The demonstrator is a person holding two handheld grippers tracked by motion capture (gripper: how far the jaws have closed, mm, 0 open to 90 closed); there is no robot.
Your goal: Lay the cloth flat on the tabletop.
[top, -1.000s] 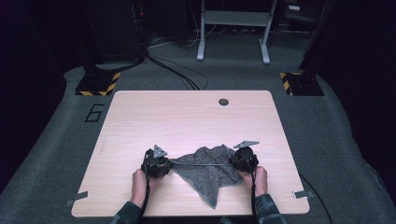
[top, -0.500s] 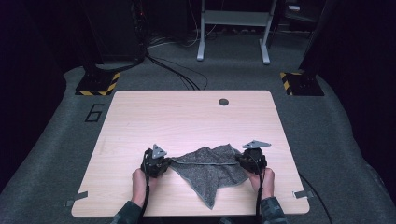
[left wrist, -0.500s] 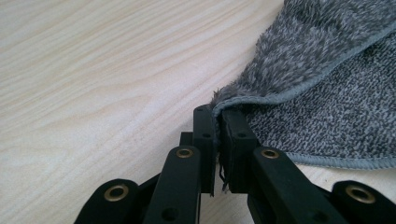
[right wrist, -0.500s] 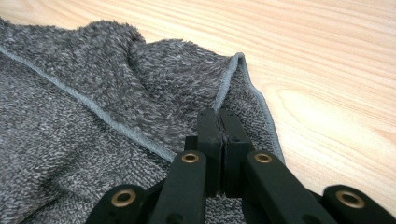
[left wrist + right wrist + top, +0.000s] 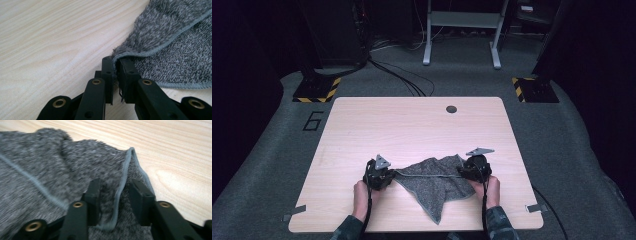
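A grey fuzzy cloth [image 5: 432, 182] lies on the wooden table [image 5: 412, 125] near its front edge, one hemmed edge stretched between the two grippers. My left gripper [image 5: 393, 173] is at the cloth's left corner. In the left gripper view its jaws [image 5: 116, 65] are shut on that corner of the cloth [image 5: 170, 47]. My right gripper [image 5: 460, 172] is at the cloth's right end. Its jaws [image 5: 115, 187] have just been opening and stand apart, with a fold of the cloth [image 5: 50, 165] and its hem between them, not pressed.
A dark round hole [image 5: 451, 108] sits near the table's far edge. Beyond the table are cables [image 5: 397, 75], a metal stand [image 5: 462, 30] and two yellow-black striped bases [image 5: 317, 90] on the grey floor.
The right hand has shifted a little to the right and back. The left hand has stayed put, and the cloth's edge still runs between the two grippers.
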